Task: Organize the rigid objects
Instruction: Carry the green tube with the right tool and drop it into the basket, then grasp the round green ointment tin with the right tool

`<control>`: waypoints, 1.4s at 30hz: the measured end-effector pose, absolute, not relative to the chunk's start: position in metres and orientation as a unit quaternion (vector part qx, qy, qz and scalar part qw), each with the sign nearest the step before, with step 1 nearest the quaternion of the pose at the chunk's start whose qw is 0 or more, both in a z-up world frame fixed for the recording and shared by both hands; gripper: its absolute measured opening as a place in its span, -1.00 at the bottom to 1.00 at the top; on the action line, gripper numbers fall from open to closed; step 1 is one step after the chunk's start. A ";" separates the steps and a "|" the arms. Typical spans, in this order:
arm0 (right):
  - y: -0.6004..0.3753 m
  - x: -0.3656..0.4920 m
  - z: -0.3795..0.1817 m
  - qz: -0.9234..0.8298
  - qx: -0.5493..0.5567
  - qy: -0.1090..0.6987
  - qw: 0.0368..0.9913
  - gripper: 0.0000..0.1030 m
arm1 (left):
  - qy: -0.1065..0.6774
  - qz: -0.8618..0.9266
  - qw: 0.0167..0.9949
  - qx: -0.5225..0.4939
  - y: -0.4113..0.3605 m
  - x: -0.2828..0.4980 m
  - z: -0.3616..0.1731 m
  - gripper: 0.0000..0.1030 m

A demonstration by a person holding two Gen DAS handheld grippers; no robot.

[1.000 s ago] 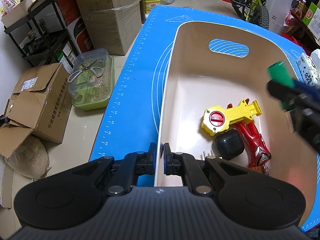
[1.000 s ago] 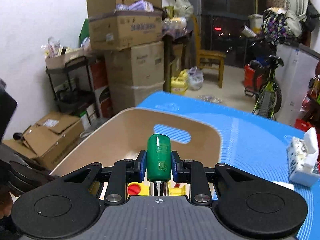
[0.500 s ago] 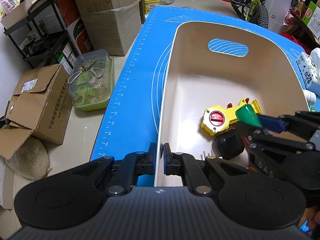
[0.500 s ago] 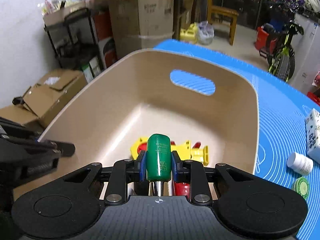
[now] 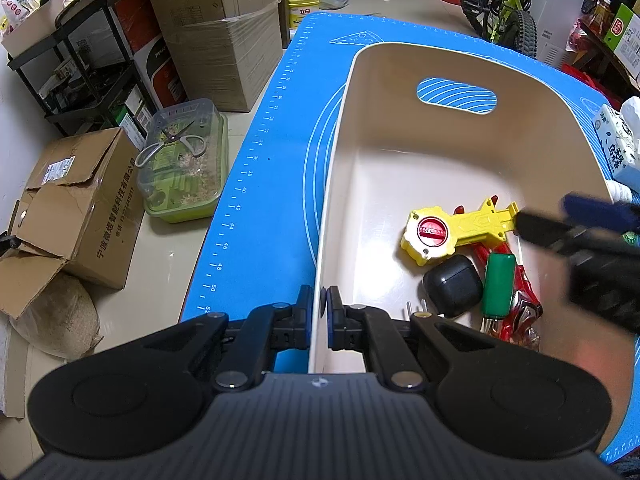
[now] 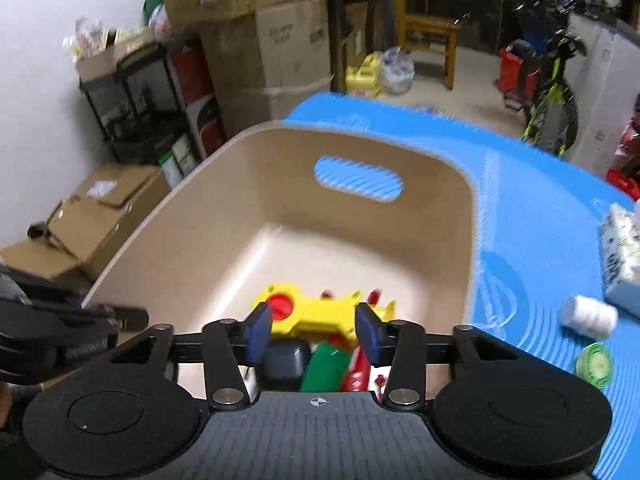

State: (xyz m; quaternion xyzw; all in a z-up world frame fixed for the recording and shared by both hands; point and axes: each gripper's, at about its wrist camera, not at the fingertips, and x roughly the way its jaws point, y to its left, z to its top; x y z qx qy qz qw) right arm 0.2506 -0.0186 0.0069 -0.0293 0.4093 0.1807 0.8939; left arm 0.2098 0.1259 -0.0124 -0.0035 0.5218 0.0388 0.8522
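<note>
A beige bin stands on the blue mat. My left gripper is shut on the bin's near left rim. Inside lie a yellow toy launcher, a black case, a red toy car and a green-handled screwdriver. My right gripper hovers above them with its jaws opening and nothing between the pads. The screwdriver rests below it, between the case and the car. In the left wrist view the right gripper reaches in from the right.
On the mat right of the bin are a white pill bottle, a green round lid and a tissue pack. Left of the table, on the floor, sit cardboard boxes and a clear container with scissors.
The right gripper carried the green-handled screwdriver down into the bin, then let go. The screwdriver now lies among the toys. The left gripper kept its hold on the rim.
</note>
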 end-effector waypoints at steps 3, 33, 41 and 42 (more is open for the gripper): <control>-0.037 0.248 0.021 0.166 -0.006 0.389 0.906 0.30 | 0.522 0.039 0.852 -0.004 0.126 0.210 -0.012 -0.83; -0.214 0.284 -0.061 -0.055 0.038 0.404 0.912 0.67 | 0.521 0.040 0.852 -0.002 0.128 0.210 -0.010 -0.82; -0.224 0.290 -0.098 -0.062 0.034 0.442 0.894 0.67 | 0.521 0.040 0.852 -0.002 0.128 0.210 -0.010 -0.82; -0.226 0.290 -0.102 -0.063 0.037 0.444 0.893 0.67 | 0.521 0.040 0.852 -0.002 0.128 0.210 -0.010 -0.82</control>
